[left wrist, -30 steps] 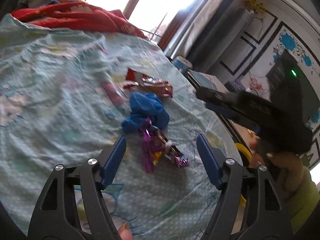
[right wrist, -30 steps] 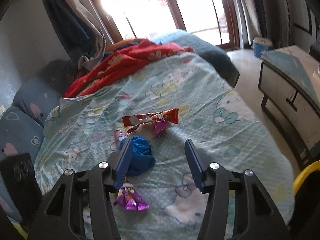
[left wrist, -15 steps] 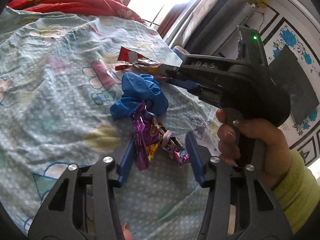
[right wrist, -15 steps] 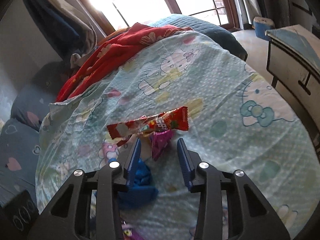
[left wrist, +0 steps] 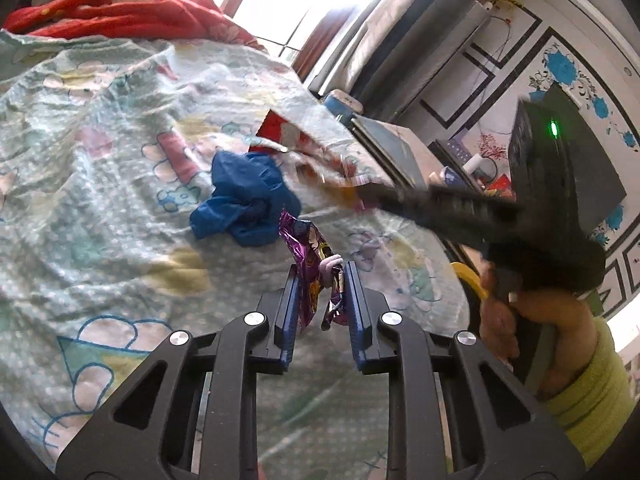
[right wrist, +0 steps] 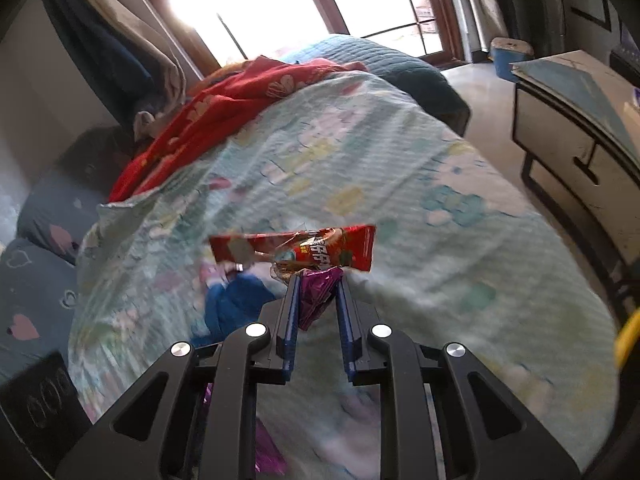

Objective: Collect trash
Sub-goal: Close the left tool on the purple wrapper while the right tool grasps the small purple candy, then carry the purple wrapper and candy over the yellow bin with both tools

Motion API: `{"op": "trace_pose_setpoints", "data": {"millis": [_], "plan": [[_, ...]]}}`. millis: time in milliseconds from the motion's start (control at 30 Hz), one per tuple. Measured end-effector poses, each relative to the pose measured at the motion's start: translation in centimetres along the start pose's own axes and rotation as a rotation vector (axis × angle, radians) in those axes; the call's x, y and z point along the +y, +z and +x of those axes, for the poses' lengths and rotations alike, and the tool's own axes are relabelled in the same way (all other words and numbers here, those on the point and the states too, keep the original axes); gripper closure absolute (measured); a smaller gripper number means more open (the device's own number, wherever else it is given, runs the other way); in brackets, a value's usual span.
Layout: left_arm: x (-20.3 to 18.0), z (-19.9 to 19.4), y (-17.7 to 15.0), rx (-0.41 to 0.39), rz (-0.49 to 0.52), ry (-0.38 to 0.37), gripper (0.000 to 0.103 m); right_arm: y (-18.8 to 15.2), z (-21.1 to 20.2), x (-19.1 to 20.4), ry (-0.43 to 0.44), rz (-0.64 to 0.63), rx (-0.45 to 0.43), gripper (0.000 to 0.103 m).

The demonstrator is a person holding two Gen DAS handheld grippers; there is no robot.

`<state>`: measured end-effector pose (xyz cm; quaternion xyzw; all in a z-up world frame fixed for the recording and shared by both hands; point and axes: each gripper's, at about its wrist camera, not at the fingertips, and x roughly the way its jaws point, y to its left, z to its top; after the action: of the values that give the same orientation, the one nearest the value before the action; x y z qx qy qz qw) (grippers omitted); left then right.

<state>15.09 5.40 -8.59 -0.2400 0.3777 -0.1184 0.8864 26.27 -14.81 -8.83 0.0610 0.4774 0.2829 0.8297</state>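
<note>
My left gripper [left wrist: 322, 272] is closing its jaws on a crumpled purple foil wrapper [left wrist: 306, 244], and both blue pads touch it. Just beyond the wrapper a crumpled blue glove [left wrist: 244, 204] lies on the bedsheet. My right gripper [right wrist: 319, 280] is shut on a magenta foil wrapper [right wrist: 316, 294]. A long red snack wrapper [right wrist: 320, 248] hangs crosswise at its fingertips, raised off the sheet. In the left wrist view the right gripper [left wrist: 362, 194] reaches in from the right, blurred, with the red wrapper [left wrist: 280, 132] at its tip.
A pale green cartoon-print bedsheet [right wrist: 420, 184] covers the bed, with a red blanket [right wrist: 240, 100] bunched at its far end. Right of the bed stand a low cabinet [right wrist: 580, 128] and a blue bin [right wrist: 510, 56]. A yellow rim [left wrist: 472, 280] shows beside the bed. A hand [left wrist: 532, 320] holds the right gripper.
Both grippers have gone from open to shut. The left closed in around the purple wrapper. The right moved forward past the blue glove, gripped the magenta wrapper and raised the red one.
</note>
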Motion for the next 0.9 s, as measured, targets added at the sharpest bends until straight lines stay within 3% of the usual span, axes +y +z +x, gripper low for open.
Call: {"op": "trace_pose_setpoints", "data": {"millis": [367,900], "plan": [[-2.4,-1.8,0.2,-0.042,0.049,-0.044,0.088,-6.1,-6.3,-3.0,-0.02,-0.027,0.033,0.086],[-8.8,-2.2,-0.5,-0.071,0.188,-0.115,0.088,-10.3,-15.4,-7.5,-0.079,0.062,-0.15,0.086]]}}
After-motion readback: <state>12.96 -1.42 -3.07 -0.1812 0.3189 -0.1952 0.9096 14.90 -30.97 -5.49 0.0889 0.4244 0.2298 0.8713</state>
